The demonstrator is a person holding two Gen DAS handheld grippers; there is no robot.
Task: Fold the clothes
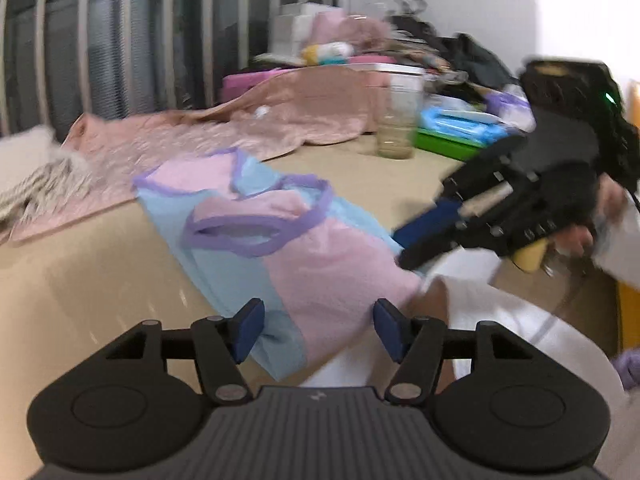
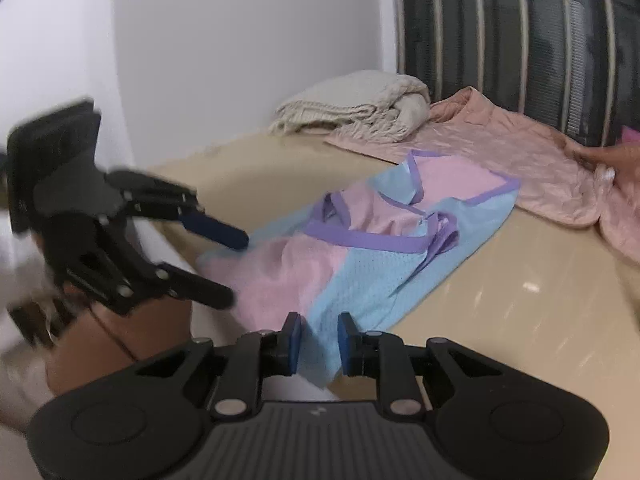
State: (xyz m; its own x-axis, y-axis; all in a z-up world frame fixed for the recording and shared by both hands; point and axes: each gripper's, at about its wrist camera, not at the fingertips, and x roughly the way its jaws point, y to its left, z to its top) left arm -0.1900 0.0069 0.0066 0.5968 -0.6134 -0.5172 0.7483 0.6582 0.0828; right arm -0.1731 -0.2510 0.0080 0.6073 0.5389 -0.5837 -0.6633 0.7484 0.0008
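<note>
From the left wrist camera we see the left gripper (image 1: 319, 330) with its blue pads spread wide, nothing pinched between them; the near hem of the garment (image 1: 280, 248) lies just below and between the pads. The garment is a sleeveless top in pink and light blue panels with purple binding at neck and armholes, lying rumpled on the beige table (image 1: 92, 272), its hem reaching the near edge. The right gripper (image 1: 416, 240) comes in from the right, blurred, its tips at the garment's right side. Behind lie a pink satin cloth (image 1: 224, 136), a clear cup (image 1: 398, 120) and a clutter of things at the table's far side.

From the right wrist camera we see the right gripper (image 2: 319, 346) with its pads drawn close but a gap left between them; the blue hem corner lies in that gap, and we cannot tell whether the pads press on it. The garment (image 2: 360, 264) shows its mesh weave here. The left gripper (image 2: 236, 268) stands released at the pink hem on the left. A cream knitted throw (image 2: 356, 110) sits at the far edge.
</note>
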